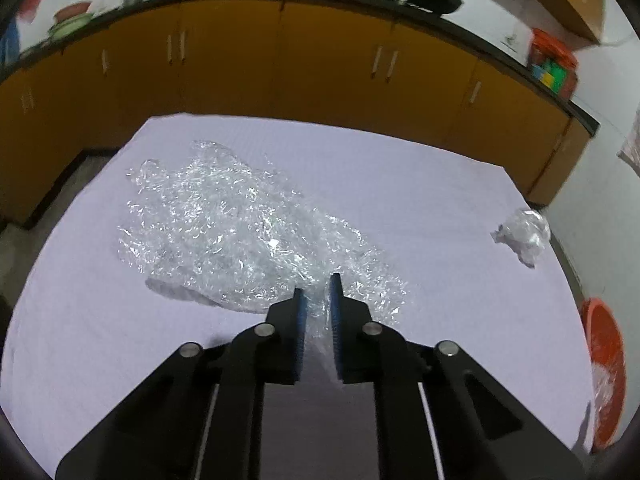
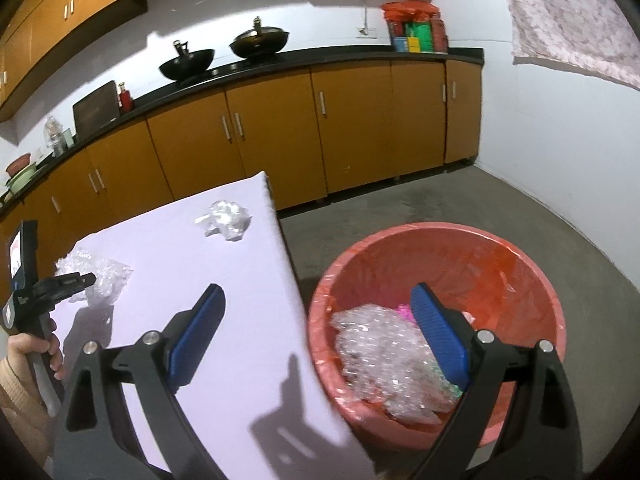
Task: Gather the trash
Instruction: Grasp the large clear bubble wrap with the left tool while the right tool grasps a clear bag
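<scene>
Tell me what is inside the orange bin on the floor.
The round orange plastic bin has a thin liner and holds crumpled clear plastic wrap, with a bit of pink behind it. The open right gripper covers part; whatever lies under the wrap is hidden.

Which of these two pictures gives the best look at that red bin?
The right wrist view: the red bin sits whole on the floor beside the table, with crumpled plastic inside. The left wrist view catches only a sliver of its rim at the right edge.
</scene>
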{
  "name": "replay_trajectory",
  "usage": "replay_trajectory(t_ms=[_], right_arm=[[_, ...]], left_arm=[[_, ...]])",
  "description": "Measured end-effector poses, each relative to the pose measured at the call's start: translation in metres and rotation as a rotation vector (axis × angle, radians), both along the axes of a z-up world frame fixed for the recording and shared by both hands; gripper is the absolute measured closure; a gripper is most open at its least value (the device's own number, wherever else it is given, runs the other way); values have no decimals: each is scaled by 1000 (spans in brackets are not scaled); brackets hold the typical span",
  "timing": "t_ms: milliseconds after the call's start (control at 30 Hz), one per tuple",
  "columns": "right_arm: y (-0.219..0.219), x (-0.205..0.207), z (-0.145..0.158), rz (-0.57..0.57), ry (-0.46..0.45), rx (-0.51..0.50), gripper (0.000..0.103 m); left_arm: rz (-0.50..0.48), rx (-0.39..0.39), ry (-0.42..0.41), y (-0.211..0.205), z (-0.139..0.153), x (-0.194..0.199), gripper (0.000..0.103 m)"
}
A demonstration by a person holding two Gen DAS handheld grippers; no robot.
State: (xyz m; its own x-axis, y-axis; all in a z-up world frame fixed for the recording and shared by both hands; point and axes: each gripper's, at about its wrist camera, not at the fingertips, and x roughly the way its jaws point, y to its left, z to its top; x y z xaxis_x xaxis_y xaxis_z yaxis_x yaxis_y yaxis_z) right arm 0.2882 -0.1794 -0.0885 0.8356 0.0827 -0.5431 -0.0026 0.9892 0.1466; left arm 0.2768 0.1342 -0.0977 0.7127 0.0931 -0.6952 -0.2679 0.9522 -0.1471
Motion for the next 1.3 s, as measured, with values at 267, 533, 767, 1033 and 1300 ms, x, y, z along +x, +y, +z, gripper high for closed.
replay_trajectory(t_ms=[267,533,767,1033,1300], right_arm=[[41,20,-3,91,4,-16,11],[87,71,-12,182,6,-50,11],[115,148,-20,211,31,-68,13],[131,225,-50,219,163,-109,13],[144,248,-61,315,251,-118,46]], left_arm=[[-64,9,-58,6,7,-14,95],[-102,-9,-102,20,13,-23,95],[-78,-41,-134,31,19,-11,95],[-100,-3,-141,29,17,7,95],[-120,8,-122,25,11,15,95]])
